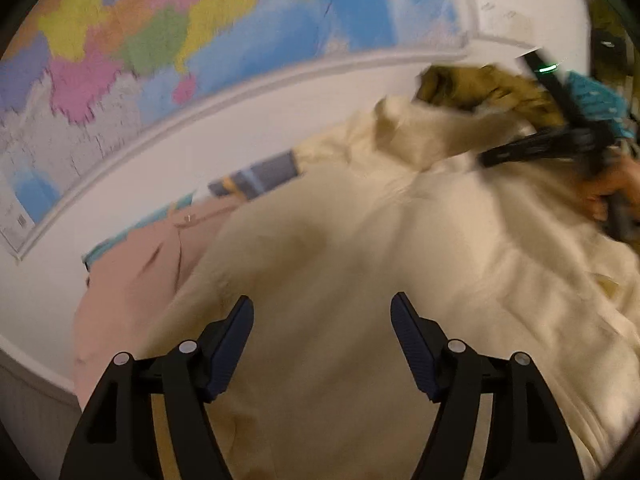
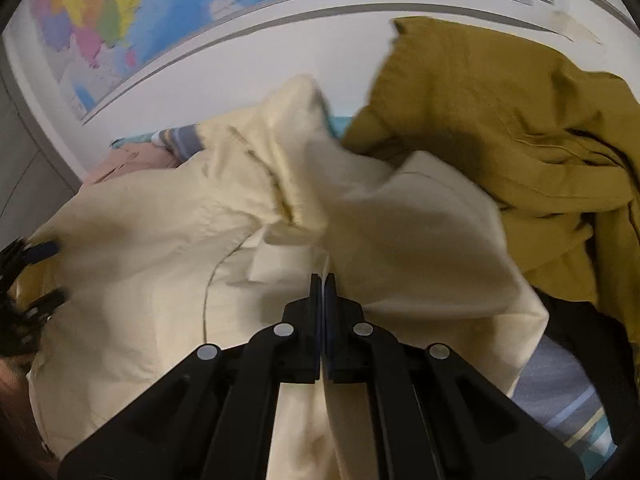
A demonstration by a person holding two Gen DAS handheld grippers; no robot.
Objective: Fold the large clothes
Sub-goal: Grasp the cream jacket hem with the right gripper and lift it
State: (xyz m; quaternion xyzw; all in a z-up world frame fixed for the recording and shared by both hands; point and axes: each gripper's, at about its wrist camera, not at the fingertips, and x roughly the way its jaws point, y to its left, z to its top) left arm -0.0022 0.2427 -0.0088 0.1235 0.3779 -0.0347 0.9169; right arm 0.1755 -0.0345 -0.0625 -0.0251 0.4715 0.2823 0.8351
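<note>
A large cream garment (image 1: 360,248) lies spread and rumpled across the surface. It also fills the middle of the right wrist view (image 2: 168,248). My left gripper (image 1: 322,312) is open just above the cream cloth, holding nothing. My right gripper (image 2: 324,280) is shut on a fold of the cream garment and lifts it. The right gripper also shows in the left wrist view (image 1: 540,144) at the far right, over the cloth. The left gripper shows at the left edge of the right wrist view (image 2: 36,276).
A mustard garment (image 2: 520,128) is heaped at the right. A pink garment (image 1: 132,280) lies at the left. Striped blue bedding (image 2: 560,392) shows underneath. A coloured wall map (image 1: 160,32) hangs on the white wall behind.
</note>
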